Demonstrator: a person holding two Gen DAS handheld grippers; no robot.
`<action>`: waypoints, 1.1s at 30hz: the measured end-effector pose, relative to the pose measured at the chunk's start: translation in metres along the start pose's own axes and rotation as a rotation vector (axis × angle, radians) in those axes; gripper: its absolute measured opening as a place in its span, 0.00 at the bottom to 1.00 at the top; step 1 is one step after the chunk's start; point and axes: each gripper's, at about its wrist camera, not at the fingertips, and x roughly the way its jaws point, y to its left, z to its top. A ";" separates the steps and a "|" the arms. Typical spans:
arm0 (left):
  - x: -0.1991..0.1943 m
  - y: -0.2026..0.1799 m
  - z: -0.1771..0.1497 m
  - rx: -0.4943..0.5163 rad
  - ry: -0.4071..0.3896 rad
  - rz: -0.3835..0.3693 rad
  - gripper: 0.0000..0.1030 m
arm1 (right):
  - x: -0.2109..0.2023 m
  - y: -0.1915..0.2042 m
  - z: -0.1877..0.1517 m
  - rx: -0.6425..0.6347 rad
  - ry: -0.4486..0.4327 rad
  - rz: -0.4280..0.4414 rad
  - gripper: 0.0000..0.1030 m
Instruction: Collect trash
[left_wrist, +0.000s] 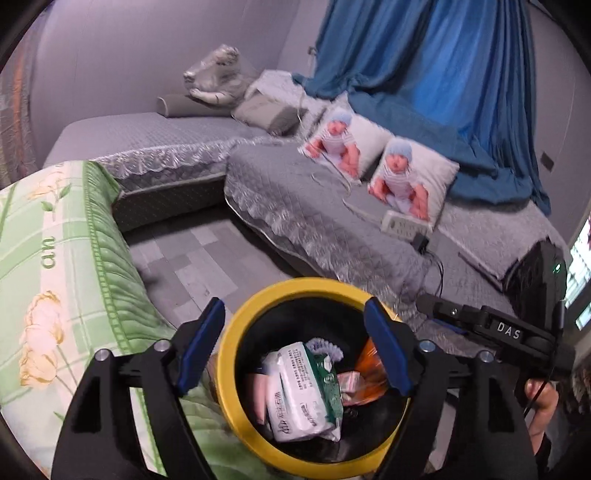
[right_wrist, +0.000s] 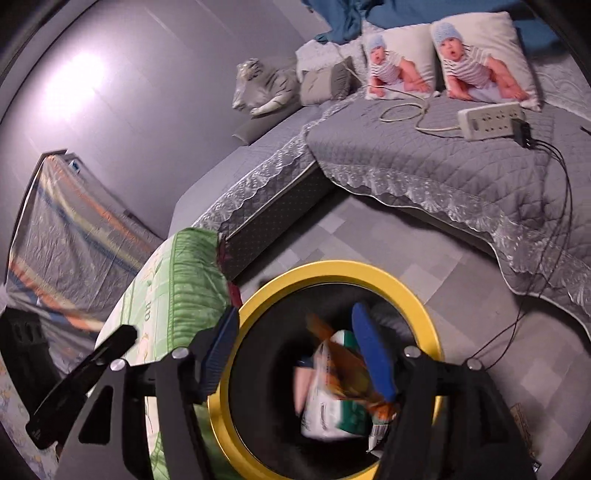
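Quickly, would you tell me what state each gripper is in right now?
Left gripper: open, holding nothing, above the yellow-rimmed bin.
Right gripper: open; the orange wrapper is blurred beside one finger, apparently not clamped.

We see a dim room under soft, cool indoor light. A white glare patch blooms on the wall (right_wrist: 77, 85) at upper left of the right wrist view. Both views bend strongly toward dark rounded corners. The packets inside the bin (right_wrist: 417, 295) smear with motion blur; distant cushions look slightly soft.
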 end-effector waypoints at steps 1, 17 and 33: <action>-0.006 0.003 0.000 -0.009 -0.013 0.009 0.75 | -0.001 -0.001 0.001 0.004 -0.003 -0.006 0.59; -0.226 0.112 -0.037 -0.145 -0.506 0.548 0.92 | -0.036 0.128 -0.061 -0.428 -0.464 -0.380 0.93; -0.370 0.120 -0.133 -0.211 -0.629 1.004 0.92 | -0.065 0.280 -0.191 -0.674 -0.376 0.129 0.93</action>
